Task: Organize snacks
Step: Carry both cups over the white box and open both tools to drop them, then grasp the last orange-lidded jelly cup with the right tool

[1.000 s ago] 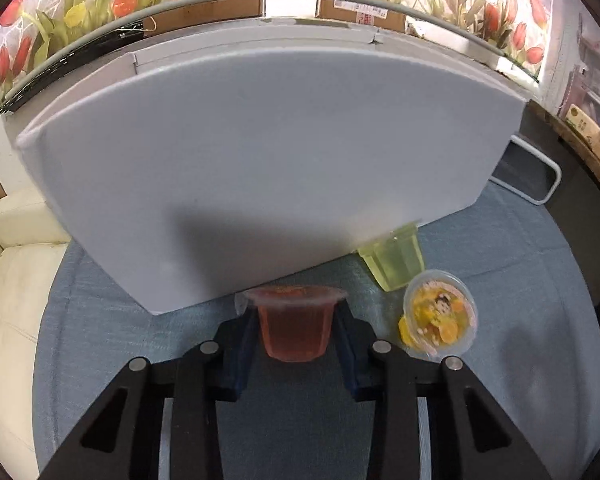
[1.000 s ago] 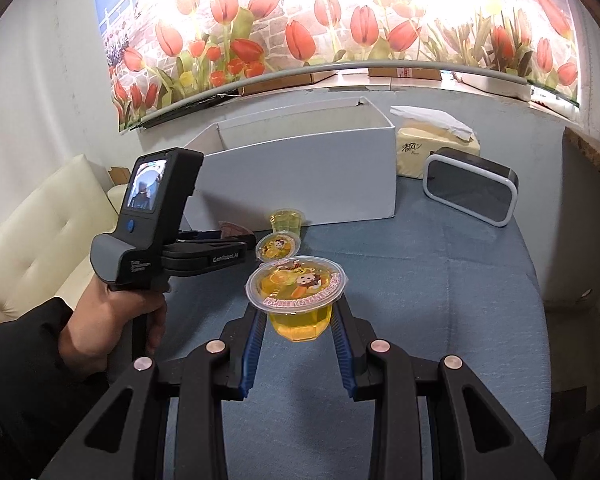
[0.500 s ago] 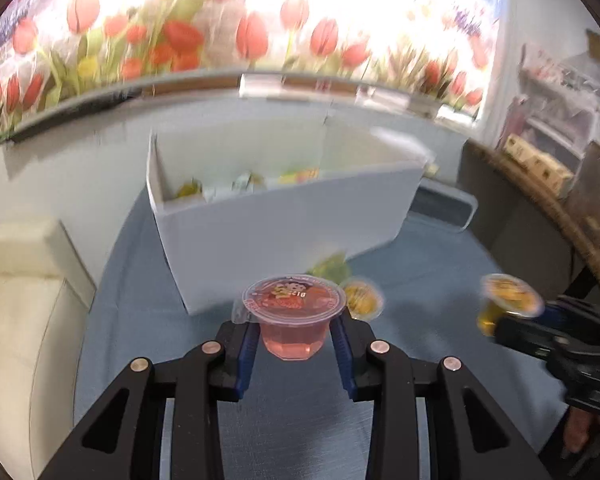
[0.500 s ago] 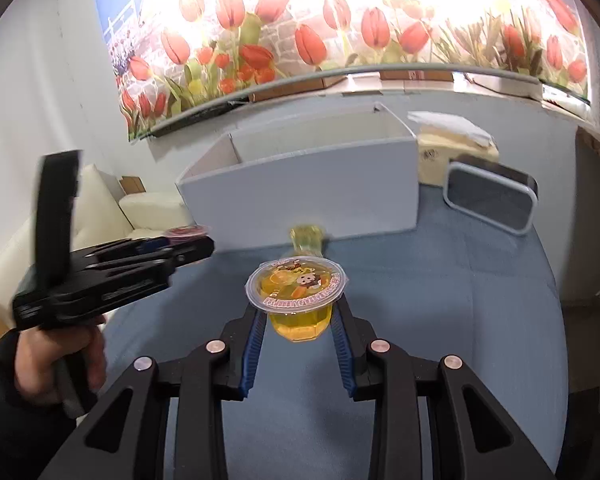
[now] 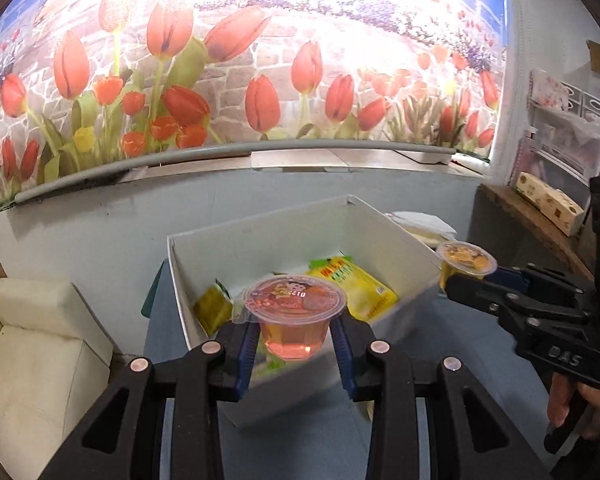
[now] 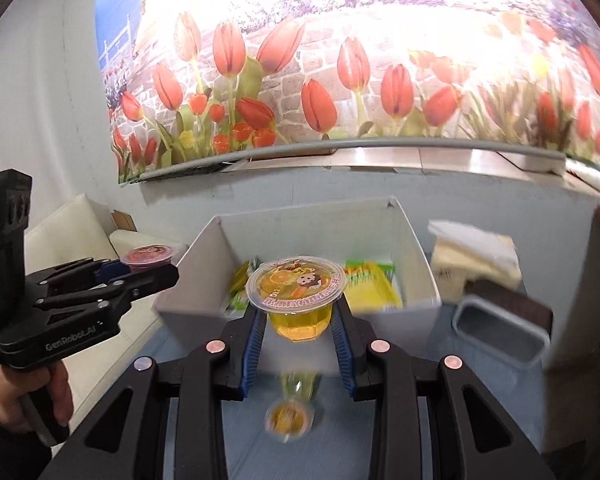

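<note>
Both tongs (image 5: 295,340) now above box (image 5: 204,248)

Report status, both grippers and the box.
Left gripper shut on red jelly cup. Right gripper shut on yellow jelly cup. White box open ahead.

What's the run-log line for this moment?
left tool: shut on red jelly cup | right tool: shut on orange jelly cup | both raised near white box
</note>
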{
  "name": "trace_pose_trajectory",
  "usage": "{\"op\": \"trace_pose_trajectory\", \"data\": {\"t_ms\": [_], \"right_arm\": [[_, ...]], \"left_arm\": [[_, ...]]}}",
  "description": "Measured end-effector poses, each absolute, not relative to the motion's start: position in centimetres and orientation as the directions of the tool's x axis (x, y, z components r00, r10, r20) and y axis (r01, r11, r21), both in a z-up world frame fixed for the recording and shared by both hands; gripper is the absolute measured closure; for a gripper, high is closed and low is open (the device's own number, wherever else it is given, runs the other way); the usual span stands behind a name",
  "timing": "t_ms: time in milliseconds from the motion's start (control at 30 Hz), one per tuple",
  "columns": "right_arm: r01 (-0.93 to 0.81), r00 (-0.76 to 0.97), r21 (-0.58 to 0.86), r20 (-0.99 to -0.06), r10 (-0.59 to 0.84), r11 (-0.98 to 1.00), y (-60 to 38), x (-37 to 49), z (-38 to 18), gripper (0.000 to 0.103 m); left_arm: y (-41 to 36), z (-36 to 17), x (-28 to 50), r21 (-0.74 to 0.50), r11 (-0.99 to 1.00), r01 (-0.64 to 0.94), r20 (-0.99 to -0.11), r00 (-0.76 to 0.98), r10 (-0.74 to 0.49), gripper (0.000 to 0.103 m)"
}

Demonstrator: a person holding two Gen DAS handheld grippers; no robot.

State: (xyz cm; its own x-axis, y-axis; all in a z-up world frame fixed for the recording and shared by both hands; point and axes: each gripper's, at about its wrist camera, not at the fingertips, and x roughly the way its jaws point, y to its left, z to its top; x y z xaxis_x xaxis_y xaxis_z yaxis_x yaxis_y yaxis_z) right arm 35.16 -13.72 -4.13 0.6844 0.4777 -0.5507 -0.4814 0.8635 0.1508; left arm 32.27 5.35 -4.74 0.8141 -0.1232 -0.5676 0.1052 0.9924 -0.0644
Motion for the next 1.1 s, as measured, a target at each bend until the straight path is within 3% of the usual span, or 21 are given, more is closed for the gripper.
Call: {"op": "trace_pose_trajectory", "data": {"t_ms": [133,167,200,233,267,300,367,433,867,1100], "right_arm": [[-0.480,0.672,0.140,-0.576,0.466,0.866,-12.8,38.4,-4.7,0.067],[-0.477,0.671,0.135,-0.582,0.459,0.869,-12.7,39.0,-4.9,0.067],[-0.466,0.675,0.135,-0.585,0.450,0.875,-12.7,39.6,-5.1,0.061],[-0.449,0.678,0.139,-0.589,0.439,0.882,-12.9,40.1,-5.2,0.034],[-0.432,0.689,0.147,-0.583,0.430,0.890,-13.2,40.4,-5.2,0.020],[-0.416,0.706,0.159,-0.565,0.428,0.896,-13.7,40.4,-5.0,0.008],[-0.406,0.716,0.175,-0.549,0.431,0.897,-14.5,40.4,-4.8,0.007],[-0.387,0.721,0.162,-0.560,0.408,0.908,-14.9,40.2,-5.0,0.000],[-0.425,0.729,0.167,-0.519,0.446,0.890,-15.9,33.7,-5.3,0.000],[-0.461,0.660,0.200,-0.574,0.485,0.865,-16.6,29.5,-8.7,0.000]], "left_arm": [[6.3,-4.9,34.9,-0.042,0.996,0.074,-0.585,0.807,-0.085,0.064],[6.4,-5.1,35.3,-0.017,0.999,0.047,-0.588,0.808,-0.048,0.061],[6.4,-5.4,35.9,0.013,1.000,0.028,-0.595,0.804,-0.015,0.050],[6.4,-5.6,36.2,0.016,0.999,0.030,-0.601,0.799,-0.014,0.041],[6.5,-5.7,36.3,0.012,0.999,0.031,-0.600,0.799,-0.017,0.016],[6.7,-5.7,36.2,0.009,1.000,0.028,-0.590,0.807,-0.017,0.000],[6.8,-5.6,35.7,0.024,0.999,0.023,-0.561,0.828,-0.005,0.000],[6.7,-5.7,35.5,0.034,0.999,0.025,-0.567,0.824,-0.001,0.000],[6.0,-7.0,32.1,-0.008,0.998,0.063,-0.615,0.787,-0.055,0.000],[6.6,-8.2,28.0,-0.074,0.994,0.079,-0.619,0.778,-0.108,0.000]]}}
